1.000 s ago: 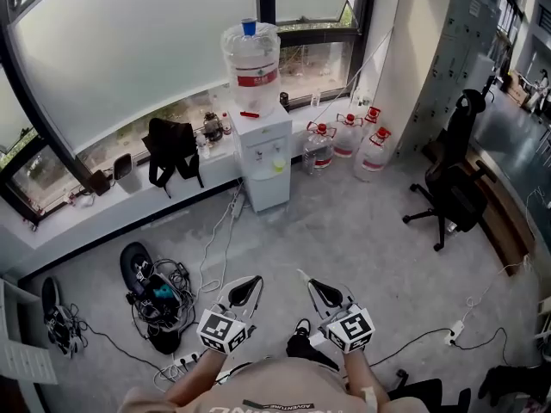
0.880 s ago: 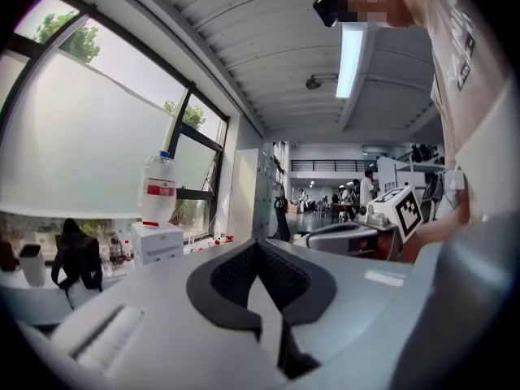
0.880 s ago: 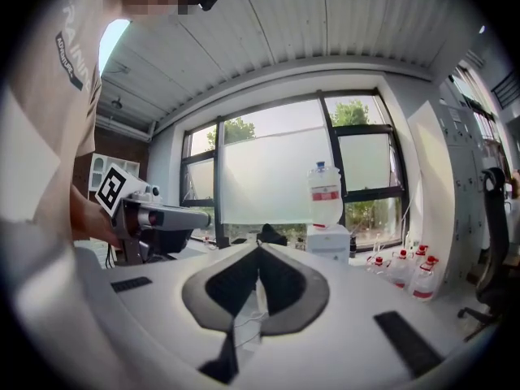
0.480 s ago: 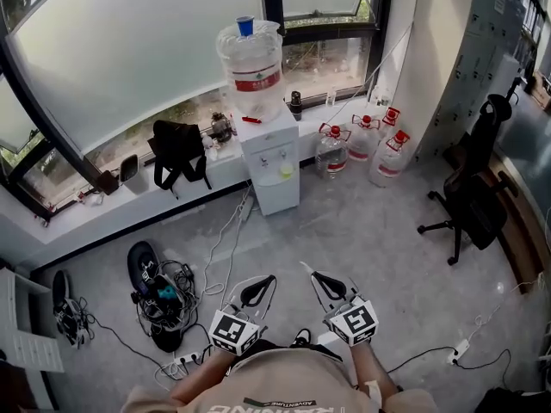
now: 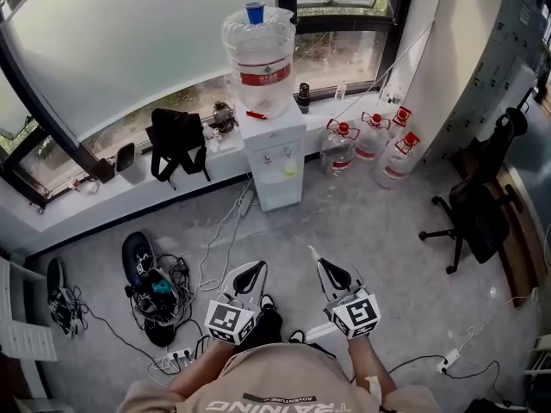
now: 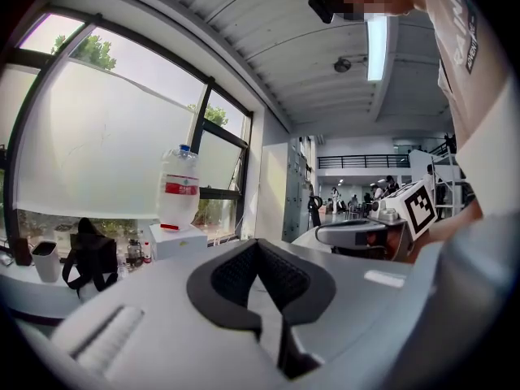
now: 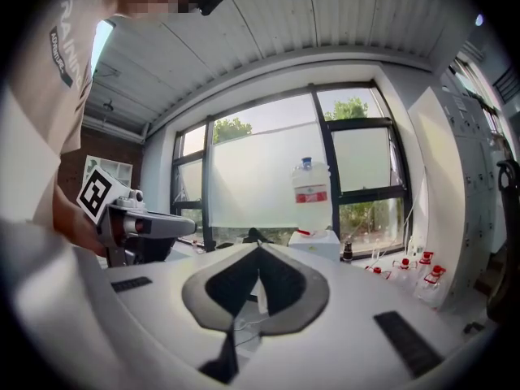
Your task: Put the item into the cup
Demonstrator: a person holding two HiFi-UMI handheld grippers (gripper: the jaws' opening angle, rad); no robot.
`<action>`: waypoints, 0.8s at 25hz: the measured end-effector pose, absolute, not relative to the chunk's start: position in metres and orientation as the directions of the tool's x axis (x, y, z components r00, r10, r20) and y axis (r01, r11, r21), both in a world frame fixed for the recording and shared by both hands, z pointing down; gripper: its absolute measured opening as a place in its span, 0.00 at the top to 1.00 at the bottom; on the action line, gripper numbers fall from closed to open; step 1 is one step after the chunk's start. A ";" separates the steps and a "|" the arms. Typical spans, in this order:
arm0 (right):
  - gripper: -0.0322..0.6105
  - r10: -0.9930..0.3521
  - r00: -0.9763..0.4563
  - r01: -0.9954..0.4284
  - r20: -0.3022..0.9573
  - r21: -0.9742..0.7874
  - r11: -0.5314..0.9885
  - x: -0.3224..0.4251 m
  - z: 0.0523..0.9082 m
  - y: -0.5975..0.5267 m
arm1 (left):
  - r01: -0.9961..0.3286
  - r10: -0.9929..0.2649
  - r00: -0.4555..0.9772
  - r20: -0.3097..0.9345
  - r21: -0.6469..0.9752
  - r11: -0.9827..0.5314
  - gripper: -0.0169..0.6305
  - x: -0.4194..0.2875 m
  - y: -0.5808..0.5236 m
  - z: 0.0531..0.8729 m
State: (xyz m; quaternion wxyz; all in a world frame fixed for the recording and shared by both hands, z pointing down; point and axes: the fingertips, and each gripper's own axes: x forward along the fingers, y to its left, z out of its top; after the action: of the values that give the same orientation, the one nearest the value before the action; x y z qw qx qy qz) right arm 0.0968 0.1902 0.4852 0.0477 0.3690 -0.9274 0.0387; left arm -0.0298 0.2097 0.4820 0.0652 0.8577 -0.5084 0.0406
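Two grippers sit low in the head view, just ahead of the person's beige shirt (image 5: 275, 385): the left gripper (image 5: 256, 268) and the right gripper (image 5: 317, 258), each carrying its marker cube. Both are clenched with nothing in them; in each gripper view the dark pads meet at the tips and only floor and room show through the gap behind. We find neither the item nor the cup for certain in any view. A small yellow-green thing (image 5: 291, 169) sits at the front of the white water dispenser (image 5: 274, 149), and we cannot tell what it is. That dispenser stands against the window sill (image 5: 95, 205), well apart from the grippers, with a large clear bottle (image 5: 258, 54) upside down on top and a small red thing (image 5: 256, 115) by the bottle's base. Between the grippers and the dispenser lies grey floor (image 5: 370, 222), crossed by a white cable (image 5: 225, 231) running down from the sill. On the sill, left of the dispenser, a black bag (image 5: 176, 140) slumps over the edge; a dark little bottle (image 5: 303, 97) stands to the right. Three red-capped water jugs (image 5: 372, 136) cluster on the floor at the dispenser's right. Farther right is a black office chair (image 5: 478, 209). Left of the grippers a tangle of cables and gear (image 5: 155, 286) covers the floor. A dark shoe (image 5: 263, 325) shows between the grippers.
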 end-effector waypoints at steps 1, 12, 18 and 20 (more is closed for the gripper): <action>0.93 -0.688 -0.717 -0.695 0.115 -0.035 0.718 0.094 0.484 0.180 | -0.877 -0.866 0.481 0.136 0.070 -0.476 0.96 -0.036 0.200 0.483; 0.93 -0.757 -0.640 -0.764 0.132 -0.005 0.645 0.052 0.470 0.098 | -0.843 -0.837 0.537 0.106 0.036 -0.536 0.96 -0.089 0.097 0.470; 0.93 -0.783 -0.606 -0.792 0.141 -0.019 0.610 0.034 0.476 0.071 | -0.817 -0.810 0.577 0.108 0.063 -0.573 0.96 -0.106 0.059 0.475; 0.93 -0.782 -0.604 -0.793 0.153 -0.016 0.609 0.031 0.479 0.065 | -0.813 -0.805 0.582 0.110 0.087 -0.576 0.96 -0.107 0.052 0.479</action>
State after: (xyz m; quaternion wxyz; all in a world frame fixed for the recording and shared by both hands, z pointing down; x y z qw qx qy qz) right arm 0.0308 0.0653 0.4790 0.0652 0.4403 -0.8946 0.0412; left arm -0.1074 0.0517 0.4785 0.0641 0.8872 -0.4561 0.0289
